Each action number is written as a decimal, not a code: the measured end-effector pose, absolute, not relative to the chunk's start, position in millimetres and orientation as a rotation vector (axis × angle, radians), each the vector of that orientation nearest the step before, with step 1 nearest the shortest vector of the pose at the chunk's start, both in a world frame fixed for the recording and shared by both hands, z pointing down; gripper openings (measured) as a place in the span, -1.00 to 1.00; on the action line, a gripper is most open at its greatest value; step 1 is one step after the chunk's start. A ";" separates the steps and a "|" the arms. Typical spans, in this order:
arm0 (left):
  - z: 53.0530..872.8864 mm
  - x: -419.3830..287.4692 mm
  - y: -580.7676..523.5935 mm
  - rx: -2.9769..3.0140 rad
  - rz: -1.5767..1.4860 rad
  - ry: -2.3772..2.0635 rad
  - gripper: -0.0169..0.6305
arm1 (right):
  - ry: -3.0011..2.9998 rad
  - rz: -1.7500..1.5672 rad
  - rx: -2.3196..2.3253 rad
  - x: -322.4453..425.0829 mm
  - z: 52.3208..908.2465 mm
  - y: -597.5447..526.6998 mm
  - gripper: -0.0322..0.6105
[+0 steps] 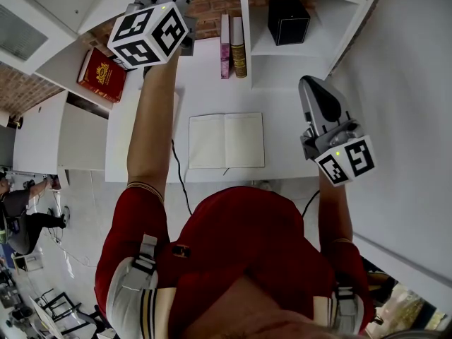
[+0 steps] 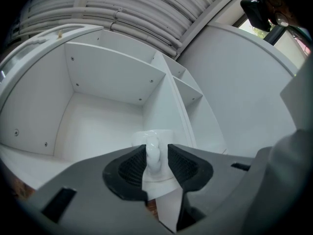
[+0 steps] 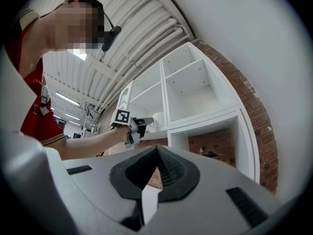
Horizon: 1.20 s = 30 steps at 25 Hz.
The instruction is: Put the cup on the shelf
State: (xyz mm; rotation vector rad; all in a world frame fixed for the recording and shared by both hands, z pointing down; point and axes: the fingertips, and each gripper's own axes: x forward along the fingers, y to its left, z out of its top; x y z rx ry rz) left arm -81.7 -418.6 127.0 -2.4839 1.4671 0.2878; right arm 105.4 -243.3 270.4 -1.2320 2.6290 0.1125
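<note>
**A:** Where is the cup?

**B:** The glossy white cup (image 2: 152, 143) stands upright on the floor of the wide compartment in the white shelf unit (image 2: 93, 131). It is near the front edge and close to the upright divider on the right. Its handle points back at the left gripper (image 2: 156, 156).

**A:** Is it gripped?

**B:** No. The left gripper's jaws stand apart with the handle between the two black ribbed pads (image 2: 128, 169). A gap shows on the handle's right side, and the left pad lies just beside it. Neither pad presses on it.

**A:** And the other hand?

**B:** The right gripper (image 3: 156, 153) hangs well apart from the cup, near the right end of the white desk (image 1: 282, 157). Its jaws are closed tip to tip with nothing in them. In the right gripper view, the person's bare left arm reaches to the shelf, and the cup shows pale just past the left gripper.

**A:** What lies on the desk?

**B:** An open blank notebook (image 1: 226, 140) lies flat in the middle, with a thin black cable (image 1: 181, 175) just left of it. At the back, a pink book (image 1: 225, 46) and a brown book (image 1: 239, 46) stand upright, side by side and touching. A black box (image 1: 288, 21) sits in a compartment to their right. A red book with a gold emblem (image 1: 102, 74) lies flat on a white ledge left of the left arm.
</note>
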 end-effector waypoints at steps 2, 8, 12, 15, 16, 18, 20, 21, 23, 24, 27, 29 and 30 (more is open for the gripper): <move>127.4 -82.7 -416.7 -2.482 0.280 1.468 -0.57 | 2.629 0.114 -1.231 104.8 270.0 -241.9 -0.91; 127.9 -91.4 -408.4 -2.465 0.275 1.481 -0.53 | 2.639 0.113 -1.219 100.1 269.3 -238.9 -0.91; 126.2 -97.9 -395.2 -2.454 0.284 1.473 -0.53 | 2.647 0.111 -1.205 94.3 268.9 -236.8 -0.91; 128.0 -103.6 -382.3 -2.453 0.297 1.466 -0.53 | 2.655 0.111 -1.192 89.2 268.3 -234.8 -0.91; 129.2 -104.9 -377.7 -2.454 0.301 1.462 -0.53 | 2.657 0.112 -1.189 87.7 268.2 -234.3 -0.91; 132.4 -106.5 -368.1 -2.459 0.305 1.452 -0.53 | 2.661 0.112 -1.183 84.8 267.8 -233.2 -0.91; 135.3 -108.1 -357.3 -2.465 0.314 1.441 -0.53 | 2.663 0.116 -1.176 81.4 266.3 -231.8 -0.91; 136.6 -108.9 -351.2 -2.468 0.320 1.435 -0.53 | 2.662 0.118 -1.172 79.9 265.2 -231.1 -0.91; 139.5 -110.1 -338.4 -2.477 0.340 1.420 -0.53 | 2.657 0.123 -1.168 78.2 262.9 -230.1 -0.91; 141.6 -110.1 -332.0 -2.484 0.353 1.410 -0.53 | 2.653 0.124 -1.168 78.1 261.7 -230.0 -0.91; 149.9 -108.2 -312.8 -2.525 0.407 1.356 -0.53 | 2.640 0.131 -1.169 78.6 258.0 -229.4 -0.91; 157.2 -104.6 -300.0 -2.557 0.423 1.310 -0.54 | 2.631 0.136 -1.169 78.7 255.5 -228.1 -0.91; 161.2 -102.4 -293.7 -2.571 0.422 1.290 -0.54 | 2.627 0.137 -1.169 78.7 254.3 -227.2 -0.91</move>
